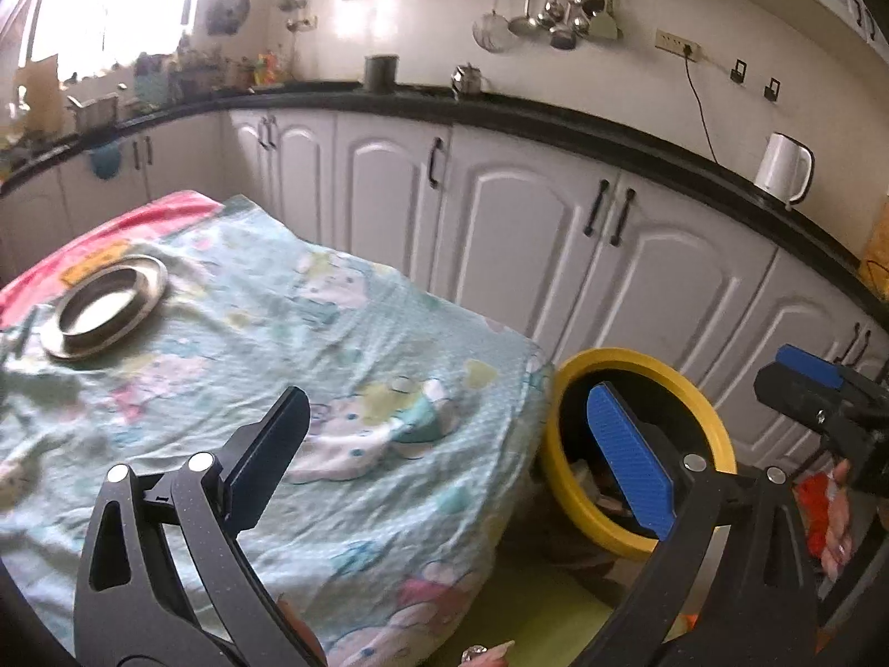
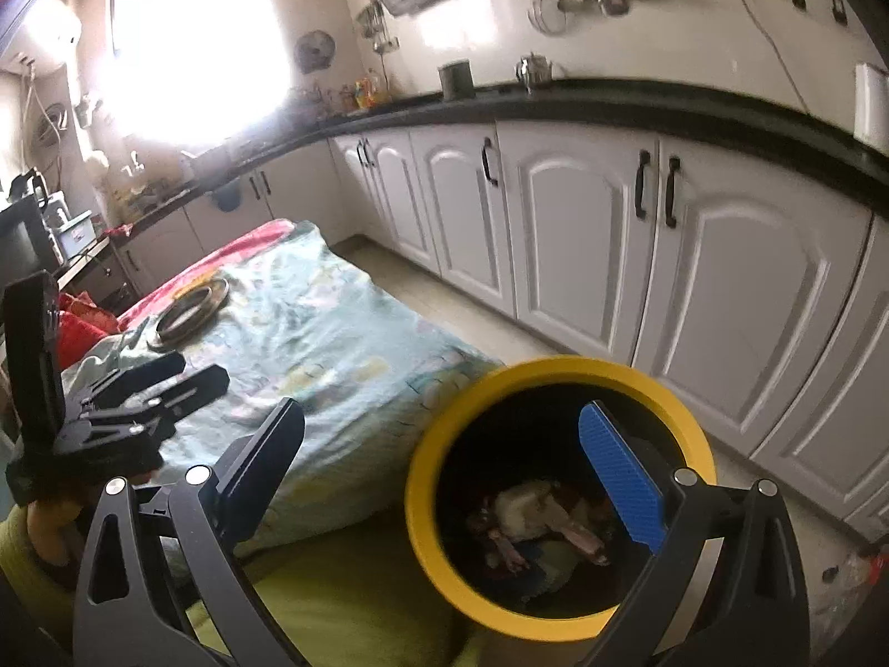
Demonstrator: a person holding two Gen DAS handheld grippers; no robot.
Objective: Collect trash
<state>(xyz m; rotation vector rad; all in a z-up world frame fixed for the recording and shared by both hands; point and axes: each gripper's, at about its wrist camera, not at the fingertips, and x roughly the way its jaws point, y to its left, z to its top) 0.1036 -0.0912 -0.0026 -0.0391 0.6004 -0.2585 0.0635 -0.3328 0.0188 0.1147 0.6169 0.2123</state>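
Note:
A yellow-rimmed black trash bin (image 2: 561, 494) stands on the floor at the right end of the cloth-covered table (image 2: 311, 344). Crumpled trash (image 2: 533, 522) lies at its bottom. My right gripper (image 2: 450, 472) is open and empty, held over the bin's rim, its blue finger above the opening. My left gripper (image 1: 450, 456) is open and empty over the table's right end; the bin (image 1: 639, 450) shows beside it. The right gripper (image 1: 822, 394) also shows at the right edge of the left wrist view, and the left gripper (image 2: 161, 383) at the left of the right wrist view.
A steel plate (image 1: 105, 305) sits at the table's far left end; it also shows in the right wrist view (image 2: 191, 311). White cabinets (image 1: 517, 233) under a black counter run behind. A white kettle (image 1: 783, 167) stands on the counter. A yellow-green mat (image 2: 344, 600) lies by the bin.

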